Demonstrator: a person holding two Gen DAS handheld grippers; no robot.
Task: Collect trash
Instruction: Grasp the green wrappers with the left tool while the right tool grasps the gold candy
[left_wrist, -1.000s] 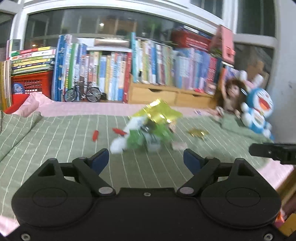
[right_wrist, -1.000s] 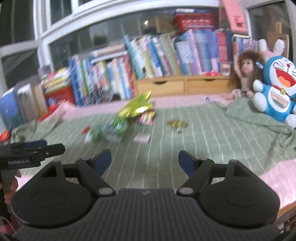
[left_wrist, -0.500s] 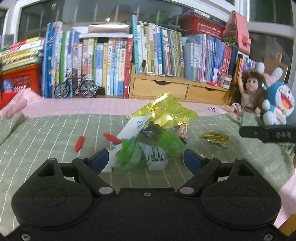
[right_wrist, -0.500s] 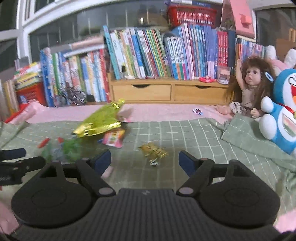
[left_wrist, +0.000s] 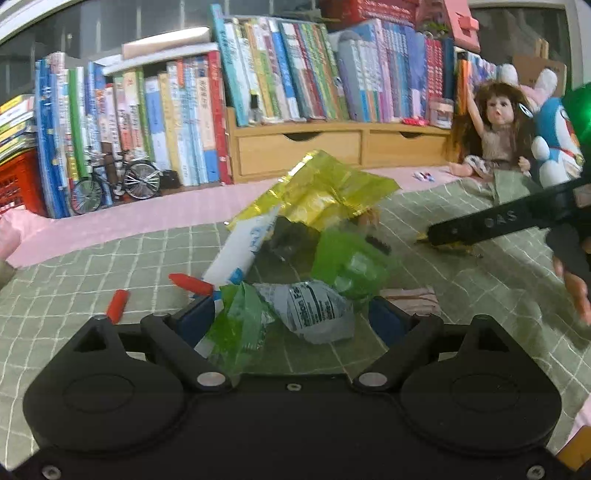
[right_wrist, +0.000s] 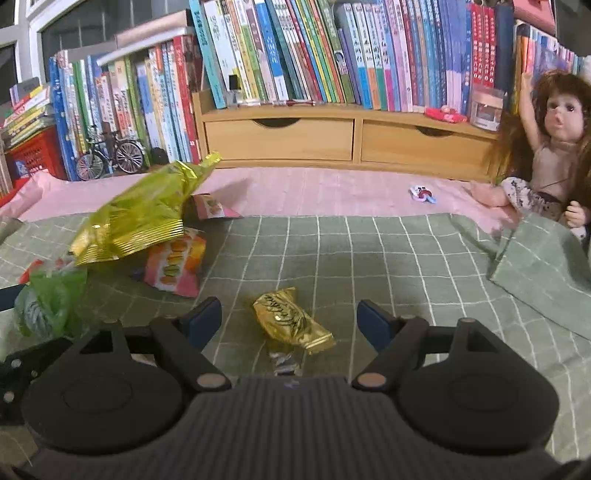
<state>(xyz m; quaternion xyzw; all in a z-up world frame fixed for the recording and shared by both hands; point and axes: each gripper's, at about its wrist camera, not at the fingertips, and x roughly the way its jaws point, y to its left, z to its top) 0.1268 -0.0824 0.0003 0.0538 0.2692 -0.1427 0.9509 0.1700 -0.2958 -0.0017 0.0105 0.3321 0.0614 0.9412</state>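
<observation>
A heap of trash lies on the green checked blanket (left_wrist: 110, 258): a yellow foil bag (left_wrist: 325, 188), a white tube wrapper (left_wrist: 240, 251), green plastic (left_wrist: 351, 258) and a crumpled grey printed wrapper (left_wrist: 310, 310). My left gripper (left_wrist: 291, 317) is open, low over the blanket, with the grey wrapper and a green scrap (left_wrist: 236, 325) between its fingers. My right gripper (right_wrist: 290, 319) is open too, and a gold candy wrapper (right_wrist: 291, 321) lies between its fingers. The yellow bag (right_wrist: 140, 214) and a pink macaron packet (right_wrist: 175, 266) sit to its left.
Two red pieces (left_wrist: 118, 301) lie left of the heap, and a flat pink wrapper (left_wrist: 406, 295) lies right of it. A small wrapper (right_wrist: 423, 194) rests on the pink sheet. Books, wooden drawers (right_wrist: 277, 138), a toy bicycle (left_wrist: 114, 181), a doll (right_wrist: 546, 147) and a blue plush (left_wrist: 554, 147) line the back.
Both grippers have moved forward and down toward the trash. The heap now reaches between the left fingers, and the gold wrapper now lies between the right fingers.
</observation>
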